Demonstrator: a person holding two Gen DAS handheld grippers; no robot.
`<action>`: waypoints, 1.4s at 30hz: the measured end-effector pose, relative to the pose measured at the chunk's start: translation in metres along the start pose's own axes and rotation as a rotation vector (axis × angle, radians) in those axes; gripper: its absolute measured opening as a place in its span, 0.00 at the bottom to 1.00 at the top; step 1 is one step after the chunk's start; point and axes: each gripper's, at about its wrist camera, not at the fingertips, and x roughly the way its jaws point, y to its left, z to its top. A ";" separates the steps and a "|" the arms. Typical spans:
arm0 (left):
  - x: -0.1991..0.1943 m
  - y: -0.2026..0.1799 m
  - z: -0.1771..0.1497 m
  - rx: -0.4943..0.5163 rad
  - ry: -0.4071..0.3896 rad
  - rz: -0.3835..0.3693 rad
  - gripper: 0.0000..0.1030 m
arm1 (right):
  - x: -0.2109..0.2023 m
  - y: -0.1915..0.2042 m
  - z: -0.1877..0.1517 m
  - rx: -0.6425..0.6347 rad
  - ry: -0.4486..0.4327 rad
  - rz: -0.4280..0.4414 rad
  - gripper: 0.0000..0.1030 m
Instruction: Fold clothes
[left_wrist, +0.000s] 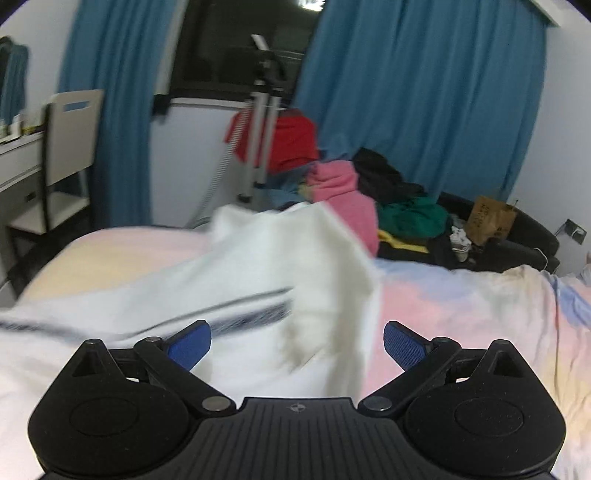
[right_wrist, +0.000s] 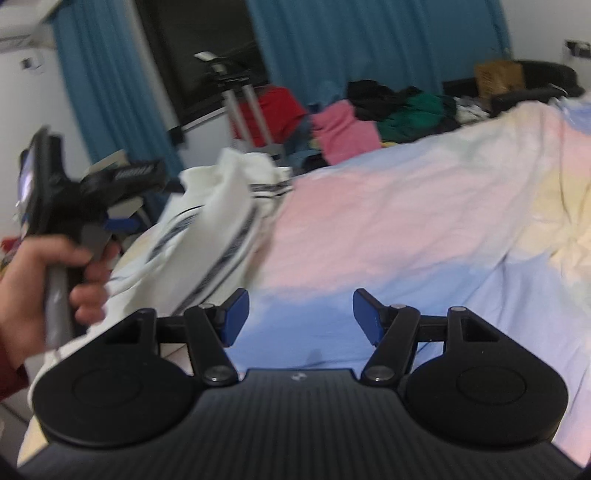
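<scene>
Left gripper (left_wrist: 297, 343): jaws wide, empty, poised directly over white striped garment (left_wrist: 229, 280). Right gripper (right_wrist: 299, 317): jaws wide, empty, above bare pastel bedsheet (right_wrist: 388, 221). Garment: bunched, motion-blurred, at the bed's left side, left of right gripper; long axis uncertain, stripes trending away toward the clothes pile (right_wrist: 369, 110). Left gripper nearer; likely takes first hold. Left hand (right_wrist: 33, 288) grips its handle.

Print on the brown paper bag (left_wrist: 490, 220) is unreadable.
</scene>
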 end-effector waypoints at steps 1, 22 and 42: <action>0.019 -0.013 0.007 0.014 -0.006 0.016 0.97 | 0.007 -0.007 0.000 0.018 0.001 -0.011 0.64; 0.018 -0.078 0.022 0.331 -0.126 -0.035 0.04 | 0.070 -0.058 -0.021 0.141 0.039 -0.029 0.64; -0.195 -0.025 -0.186 0.146 -0.110 -0.330 0.05 | -0.026 -0.114 -0.025 0.599 0.003 0.179 0.63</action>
